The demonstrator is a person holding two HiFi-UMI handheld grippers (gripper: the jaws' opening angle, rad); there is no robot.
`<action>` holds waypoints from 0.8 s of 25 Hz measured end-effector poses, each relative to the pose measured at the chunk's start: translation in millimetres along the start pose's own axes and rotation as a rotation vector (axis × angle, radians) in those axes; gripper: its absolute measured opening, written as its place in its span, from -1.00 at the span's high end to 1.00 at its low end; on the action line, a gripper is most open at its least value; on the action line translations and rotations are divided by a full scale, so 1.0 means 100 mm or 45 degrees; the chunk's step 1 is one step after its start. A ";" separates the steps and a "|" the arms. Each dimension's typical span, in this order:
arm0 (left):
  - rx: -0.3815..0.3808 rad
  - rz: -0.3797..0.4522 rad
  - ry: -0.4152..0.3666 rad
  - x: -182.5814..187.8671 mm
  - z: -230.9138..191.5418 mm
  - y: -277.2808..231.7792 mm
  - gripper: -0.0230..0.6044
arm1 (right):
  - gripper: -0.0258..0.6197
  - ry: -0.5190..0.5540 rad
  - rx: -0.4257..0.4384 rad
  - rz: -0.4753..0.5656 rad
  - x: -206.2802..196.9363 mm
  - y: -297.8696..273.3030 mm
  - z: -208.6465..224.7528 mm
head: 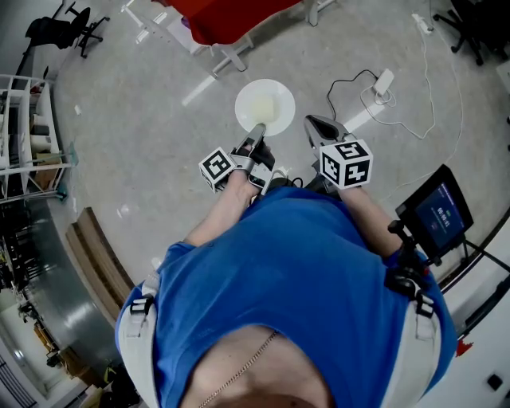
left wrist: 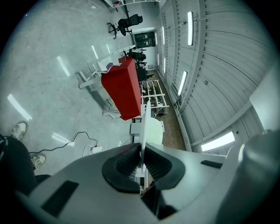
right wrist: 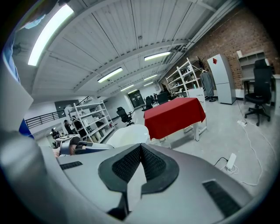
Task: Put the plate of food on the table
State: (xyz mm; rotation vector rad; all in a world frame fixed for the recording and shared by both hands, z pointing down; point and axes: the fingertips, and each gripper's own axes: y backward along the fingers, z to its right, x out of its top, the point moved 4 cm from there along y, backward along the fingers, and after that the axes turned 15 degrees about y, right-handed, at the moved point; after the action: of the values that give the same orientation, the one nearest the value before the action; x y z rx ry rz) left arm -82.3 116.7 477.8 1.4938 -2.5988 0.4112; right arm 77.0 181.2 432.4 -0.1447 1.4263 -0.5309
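A white plate [head: 264, 106] with a pale piece of food on it is held level above the grey floor, in front of the person in the blue shirt. My left gripper [head: 256, 134] is shut on the plate's near rim. In the left gripper view the plate [left wrist: 142, 127] shows edge-on, pinched between the dark pads. My right gripper [head: 315, 122] hovers just right of the plate, shut with nothing in it; its pads meet at the tips [right wrist: 140, 148]. The right gripper view also shows the plate [right wrist: 127, 134] and the left gripper [right wrist: 78, 147] beside it. The red-clothed table [head: 227, 16] stands beyond the plate.
A white power strip with cables [head: 383, 80] lies on the floor at the right. A screen on a stand [head: 437, 212] is at the near right. Metal shelves [head: 24, 119] and an office chair [head: 68, 28] stand at the left, wooden boards [head: 96, 255] below them.
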 end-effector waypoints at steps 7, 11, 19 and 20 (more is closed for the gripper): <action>-0.022 0.033 -0.010 -0.28 0.00 -0.12 0.86 | 0.92 0.016 0.035 0.013 -0.04 0.21 0.19; -0.035 0.067 -0.023 -0.35 -0.01 -0.16 0.86 | 0.92 0.027 0.073 0.018 -0.04 0.23 0.26; -0.054 0.158 0.020 -0.58 -0.13 -0.25 0.86 | 0.92 0.070 0.169 0.014 -0.10 0.31 0.44; -0.062 0.169 0.021 -0.59 -0.11 -0.25 0.86 | 0.92 0.075 0.181 0.011 -0.09 0.31 0.45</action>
State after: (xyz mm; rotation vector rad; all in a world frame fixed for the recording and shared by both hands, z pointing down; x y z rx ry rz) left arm -30.8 157.1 478.9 1.3024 -2.6838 0.3687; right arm 127.8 202.1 434.8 -0.0093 1.4403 -0.6316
